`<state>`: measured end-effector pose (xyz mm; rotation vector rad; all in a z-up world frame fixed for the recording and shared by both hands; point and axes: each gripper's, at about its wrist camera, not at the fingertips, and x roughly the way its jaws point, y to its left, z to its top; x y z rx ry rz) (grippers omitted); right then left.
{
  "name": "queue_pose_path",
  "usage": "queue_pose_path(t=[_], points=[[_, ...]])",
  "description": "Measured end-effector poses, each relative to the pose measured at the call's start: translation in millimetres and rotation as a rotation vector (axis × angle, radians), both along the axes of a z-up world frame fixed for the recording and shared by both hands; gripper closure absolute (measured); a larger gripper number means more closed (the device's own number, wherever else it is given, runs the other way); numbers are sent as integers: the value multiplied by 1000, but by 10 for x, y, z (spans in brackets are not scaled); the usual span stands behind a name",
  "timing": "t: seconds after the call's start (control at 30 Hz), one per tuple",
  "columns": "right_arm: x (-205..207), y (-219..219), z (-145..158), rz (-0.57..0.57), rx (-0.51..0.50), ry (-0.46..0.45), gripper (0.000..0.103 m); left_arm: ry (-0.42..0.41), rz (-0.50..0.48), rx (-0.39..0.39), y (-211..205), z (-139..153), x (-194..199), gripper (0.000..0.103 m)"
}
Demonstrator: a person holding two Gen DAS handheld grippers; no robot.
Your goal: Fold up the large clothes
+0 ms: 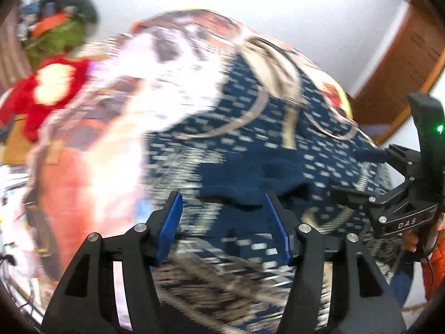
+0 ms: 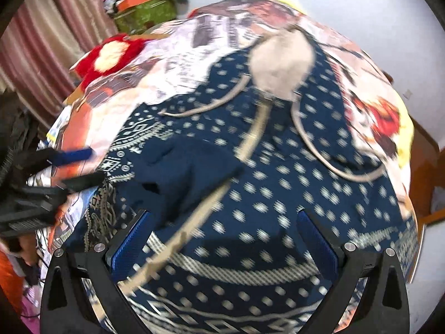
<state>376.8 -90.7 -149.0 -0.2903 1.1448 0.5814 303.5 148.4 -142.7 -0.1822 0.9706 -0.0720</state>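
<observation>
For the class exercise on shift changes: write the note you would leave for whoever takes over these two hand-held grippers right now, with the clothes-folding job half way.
Left gripper: open, nothing between its blue pads, hanging over the navy patterned garment.
Right gripper: open wide, empty, above the same garment.
Garment: spread on the printed bed cover, beige cords and a beige patch on top; a plain navy part is turned over its left side.
Done: that one flap appears folded in.
Left: the remaining folds; most of the garment lies flat. The views are blurred, so check the edges before gripping.
</observation>
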Motion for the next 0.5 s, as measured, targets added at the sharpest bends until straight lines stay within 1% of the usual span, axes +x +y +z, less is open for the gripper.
queue_pose_path(t=[0.1,0.17,0.23,0.33,0.43,0.5], points=[[-32,344,-104,58,-28,-9,0,13,63,72,330,-74,-77,43],[-48,579,-210,98,-61,-9,0,44,96,88,512,-209,-104,43],[-62,790,-326,133,-99,-10,0,98,122,75,709,-410,-156,43],[-70,1071,-509,192,-145,-1,2,171,126,37,830,-728,-186,43],[-84,1331,-717,231,-196,6,10,225,109,3,754,-1024,-150,43],[-78,1424,-821,238,-218,3,18,249,86,-19,697,-1176,-115,43]])
